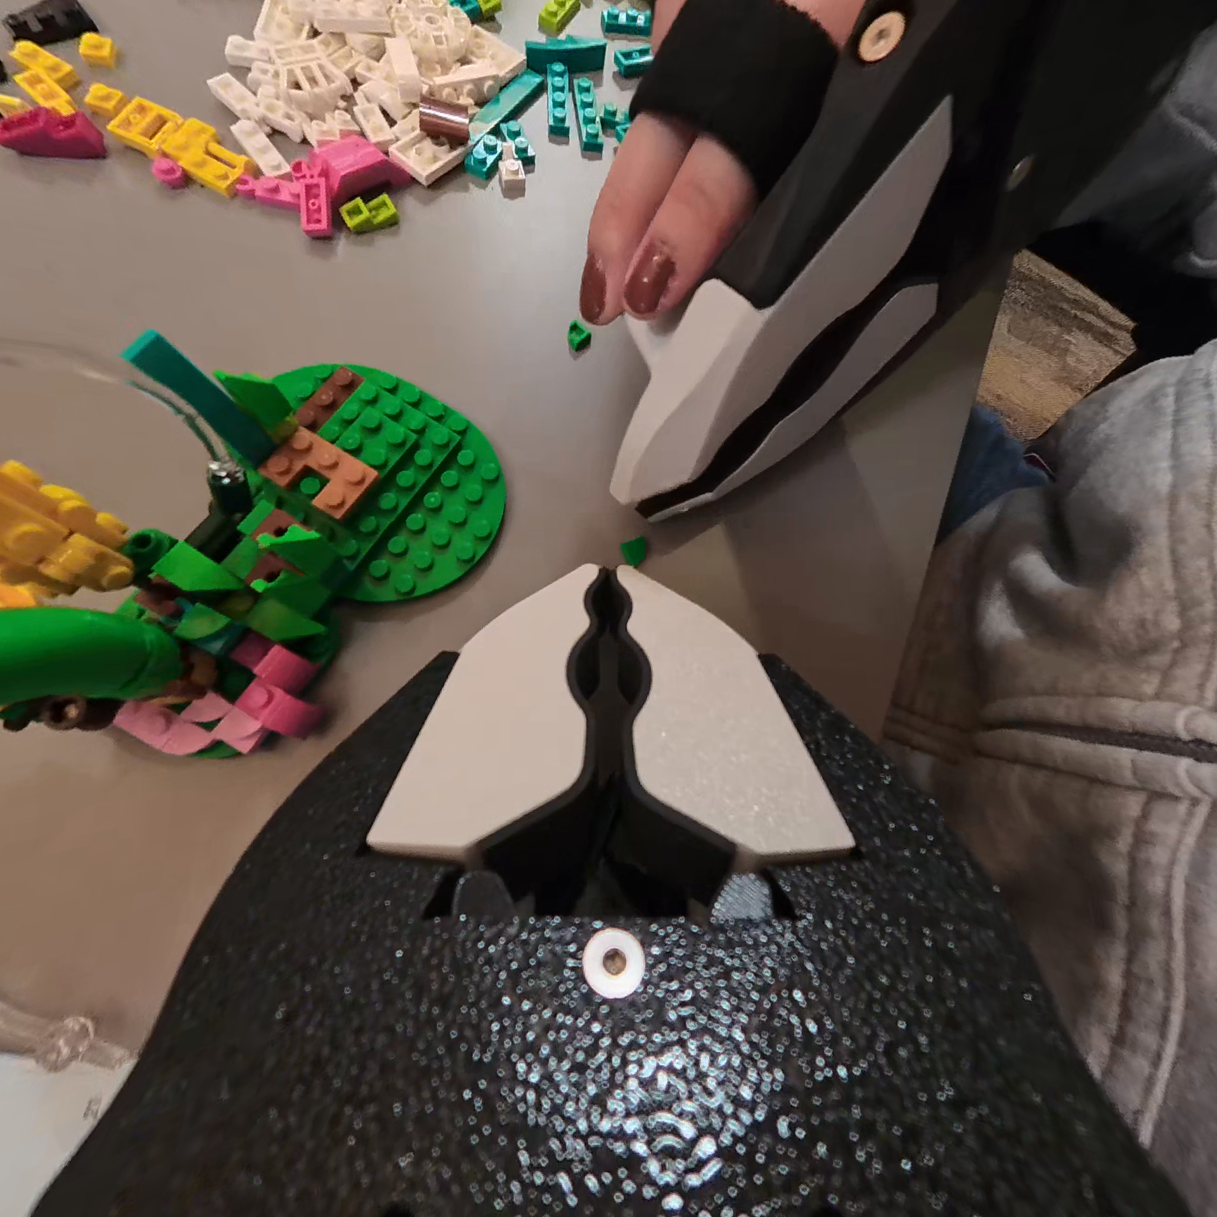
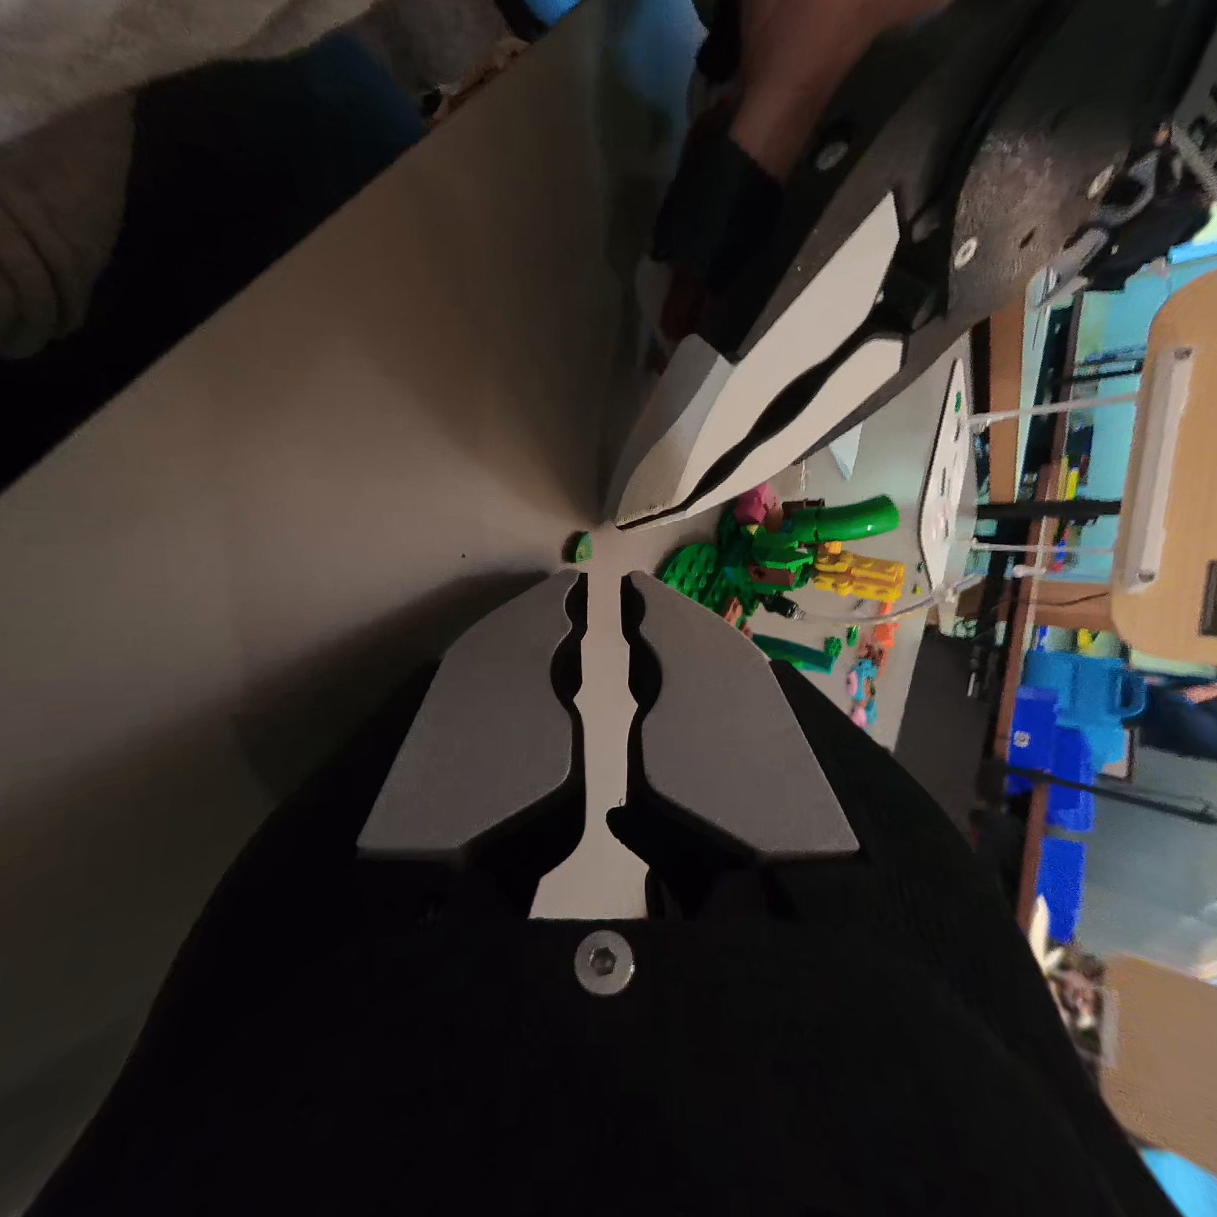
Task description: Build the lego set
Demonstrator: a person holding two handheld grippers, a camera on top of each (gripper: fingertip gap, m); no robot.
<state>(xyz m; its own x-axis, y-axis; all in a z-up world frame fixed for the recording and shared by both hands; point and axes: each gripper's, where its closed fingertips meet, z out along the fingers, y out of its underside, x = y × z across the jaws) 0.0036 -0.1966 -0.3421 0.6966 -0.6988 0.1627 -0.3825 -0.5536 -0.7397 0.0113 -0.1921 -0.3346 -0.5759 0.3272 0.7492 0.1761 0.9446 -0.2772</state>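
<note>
Two views report. Left wrist view: left gripper (image 1: 611, 567), fingers together on nothing, has a small green wedge-shaped plastic brick (image 1: 633, 550) on the grey table (image 1: 428, 283) just beside its tips at one o'clock.

Right wrist view: right gripper (image 2: 602, 576), fingers apart and empty, sees that brick at eleven o'clock, near.

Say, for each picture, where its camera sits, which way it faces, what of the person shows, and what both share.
Left wrist view: on the left gripper, facing down at the table and brick model; hand shows.
Right wrist view: on the right gripper, tilted, facing along the table; sleeve shows.
Shared: small green brick, model.
</note>
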